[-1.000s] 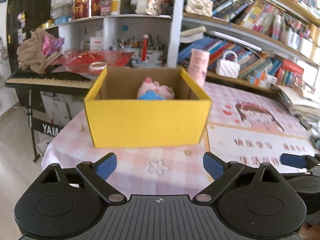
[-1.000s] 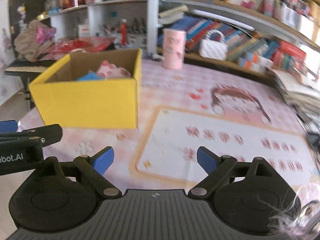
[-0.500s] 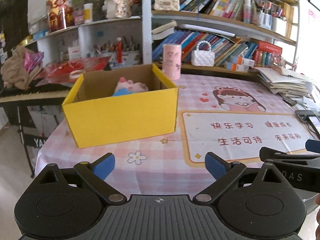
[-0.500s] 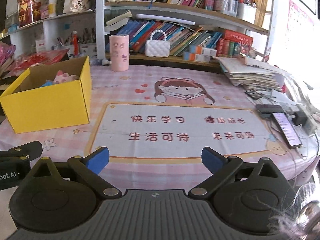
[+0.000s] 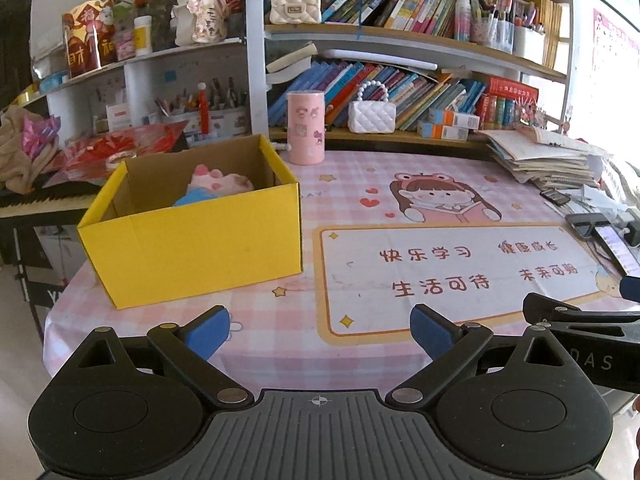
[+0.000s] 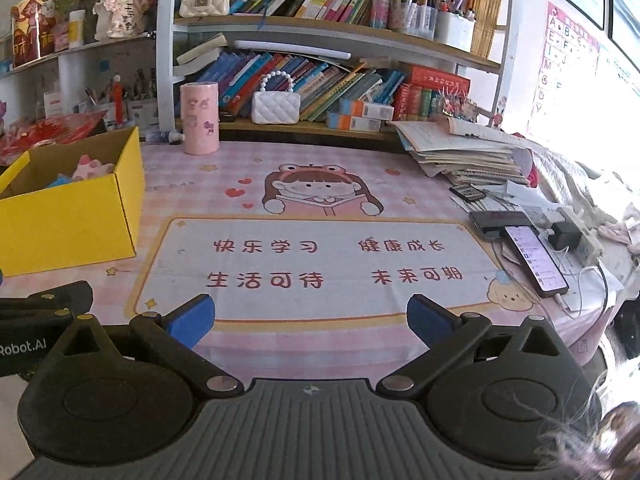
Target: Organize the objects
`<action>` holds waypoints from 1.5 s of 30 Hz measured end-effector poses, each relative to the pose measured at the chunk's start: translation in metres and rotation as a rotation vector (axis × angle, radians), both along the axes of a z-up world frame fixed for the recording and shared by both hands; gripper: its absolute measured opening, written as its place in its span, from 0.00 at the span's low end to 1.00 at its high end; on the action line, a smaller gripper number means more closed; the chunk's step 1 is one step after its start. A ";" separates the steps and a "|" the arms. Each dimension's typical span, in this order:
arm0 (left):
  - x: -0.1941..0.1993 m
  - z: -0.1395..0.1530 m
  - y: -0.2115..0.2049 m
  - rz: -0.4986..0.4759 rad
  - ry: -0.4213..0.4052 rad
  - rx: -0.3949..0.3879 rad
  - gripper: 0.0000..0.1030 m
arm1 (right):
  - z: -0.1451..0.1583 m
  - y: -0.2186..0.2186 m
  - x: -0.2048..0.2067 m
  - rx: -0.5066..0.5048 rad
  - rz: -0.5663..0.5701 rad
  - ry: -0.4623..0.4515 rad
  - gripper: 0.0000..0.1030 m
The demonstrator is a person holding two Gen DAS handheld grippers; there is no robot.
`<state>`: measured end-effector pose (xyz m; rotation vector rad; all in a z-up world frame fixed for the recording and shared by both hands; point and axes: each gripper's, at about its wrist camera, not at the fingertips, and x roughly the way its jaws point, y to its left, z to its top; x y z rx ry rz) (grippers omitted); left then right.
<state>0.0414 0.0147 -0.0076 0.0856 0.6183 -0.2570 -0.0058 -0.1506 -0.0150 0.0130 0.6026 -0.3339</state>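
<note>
A yellow cardboard box [image 5: 200,248] stands open on the left of the pink checked table [image 5: 280,320]; it also shows in the right wrist view [image 6: 72,224]. Inside lie a pink plush toy [image 5: 218,180] and a blue item [image 5: 192,199]. My left gripper [image 5: 320,330] is open and empty, held back near the table's front edge. My right gripper [image 6: 310,316] is open and empty, over the front edge of the printed mat [image 6: 320,264]. The right gripper's side [image 5: 580,320] shows at the right of the left wrist view.
A pink cylinder [image 6: 199,119] and a white quilted handbag [image 6: 276,106] stand at the back by the bookshelf. A stack of papers [image 6: 460,152], phones [image 6: 532,258] and a charger with cables [image 6: 568,236] lie on the right. A keyboard [image 5: 36,200] stands left of the table.
Both grippers have pulled back and swung right, away from the yellow box. The box now looks smaller and further left in both views. Both stay open.
</note>
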 end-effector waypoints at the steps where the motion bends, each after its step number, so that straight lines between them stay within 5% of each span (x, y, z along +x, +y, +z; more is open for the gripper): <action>1: 0.000 0.000 -0.001 0.004 0.003 0.004 0.96 | 0.000 -0.001 0.000 -0.002 0.000 0.002 1.00; 45: -0.020 0.000 -0.018 0.066 0.045 0.048 1.00 | -0.004 -0.012 -0.018 0.010 -0.015 0.032 1.00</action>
